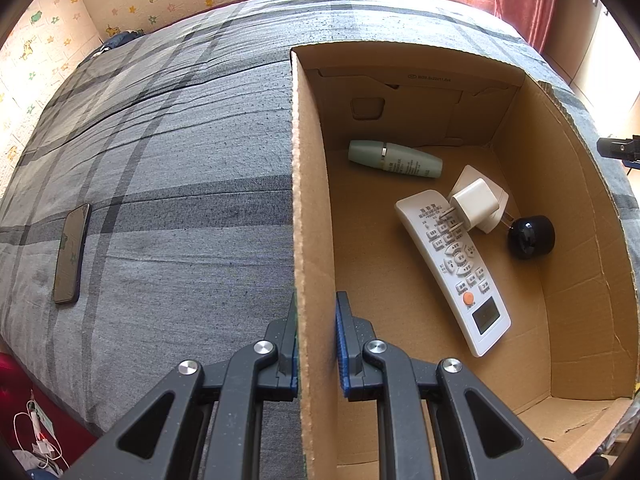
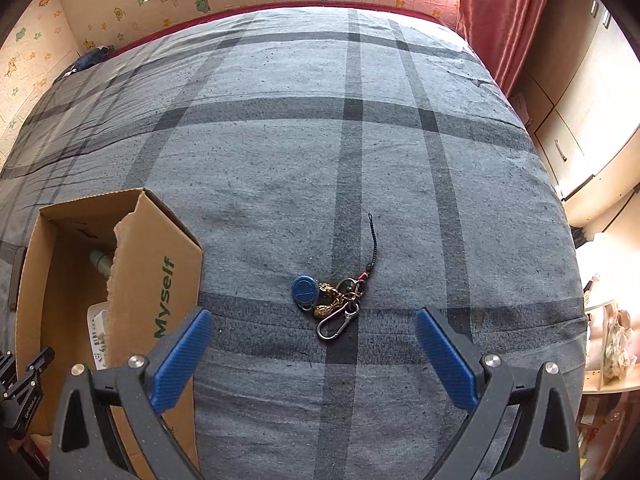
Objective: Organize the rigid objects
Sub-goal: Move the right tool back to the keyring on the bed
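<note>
- Phone [image 1: 71, 255] lies flat on the bed [image 1: 180, 152], far left in the left wrist view, well apart from the box [image 1: 308, 216]. Screen dark; nothing readable on it.
- Left gripper [image 1: 316, 320]: jaws narrow, clamped on the box's left wall, one pad outside, one inside.
- Box is open-topped cardboard on the plaid bedcover. Small print on its far inner flap is too small to read.
- Inside, left to right: pale green bottle [image 1: 394, 159] on its side near the far wall, label text illegible; white remote [image 1: 454, 270] lying diagonal, buttons up, orange button and small display at the near end, printing by the top not legible; white plug [image 1: 478, 202] resting across the remote's top end, prongs over the buttons; a second white piece under the plug, mostly hidden; black round thing [image 1: 530, 237] just beside the plug, kind unclear.
- Right wrist view: the same box [image 2: 160, 264] sits at left with green "Myself" on its outer side. Top edge is torn; bottle and remote only peek out past it.
- Keys [image 2: 330, 300] lie on the bed to the right of the box, apart from it: blue oval fob, brass charms, snap hook, black beaded cord trailing away.
- Right gripper [image 2: 313, 334]: jaws wide, empty, above the keys and not touching.
- Far right: shelves and cabinet cut off by the lens edge.
</note>
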`<action>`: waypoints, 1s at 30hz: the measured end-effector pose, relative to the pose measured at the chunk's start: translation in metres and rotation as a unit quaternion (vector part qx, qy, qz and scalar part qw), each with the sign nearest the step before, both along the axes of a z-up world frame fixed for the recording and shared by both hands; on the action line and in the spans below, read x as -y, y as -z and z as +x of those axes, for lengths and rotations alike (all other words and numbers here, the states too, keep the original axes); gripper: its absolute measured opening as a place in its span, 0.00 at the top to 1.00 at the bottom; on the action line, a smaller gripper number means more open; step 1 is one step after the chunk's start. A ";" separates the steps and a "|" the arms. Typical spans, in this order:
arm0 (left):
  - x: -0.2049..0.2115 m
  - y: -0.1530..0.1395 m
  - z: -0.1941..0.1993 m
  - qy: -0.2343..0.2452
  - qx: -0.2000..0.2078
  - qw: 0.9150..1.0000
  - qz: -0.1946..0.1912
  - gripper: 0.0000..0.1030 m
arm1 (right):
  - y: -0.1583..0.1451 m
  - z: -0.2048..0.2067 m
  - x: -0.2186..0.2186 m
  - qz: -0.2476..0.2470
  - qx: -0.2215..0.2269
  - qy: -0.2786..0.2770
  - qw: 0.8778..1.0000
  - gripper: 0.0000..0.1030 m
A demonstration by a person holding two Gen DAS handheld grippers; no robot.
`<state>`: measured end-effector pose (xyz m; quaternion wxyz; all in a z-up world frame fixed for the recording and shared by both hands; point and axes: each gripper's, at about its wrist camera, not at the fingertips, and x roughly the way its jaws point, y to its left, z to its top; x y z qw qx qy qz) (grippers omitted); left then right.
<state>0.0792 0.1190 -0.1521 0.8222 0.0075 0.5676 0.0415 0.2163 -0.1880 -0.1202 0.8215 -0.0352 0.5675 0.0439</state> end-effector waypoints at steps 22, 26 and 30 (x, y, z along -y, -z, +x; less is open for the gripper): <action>0.000 0.000 0.000 0.001 0.000 1.000 -0.002 0.85 | 0.061 0.043 0.029 0.028 -0.064 0.083 0.994 0.39; 0.000 0.001 0.000 0.001 0.001 1.000 -0.002 0.85 | 0.071 0.049 0.027 0.031 -0.073 0.088 0.993 0.50; 0.001 0.001 0.000 0.002 0.000 1.000 -0.001 0.85 | 0.083 0.056 0.026 0.025 -0.082 0.098 0.991 0.54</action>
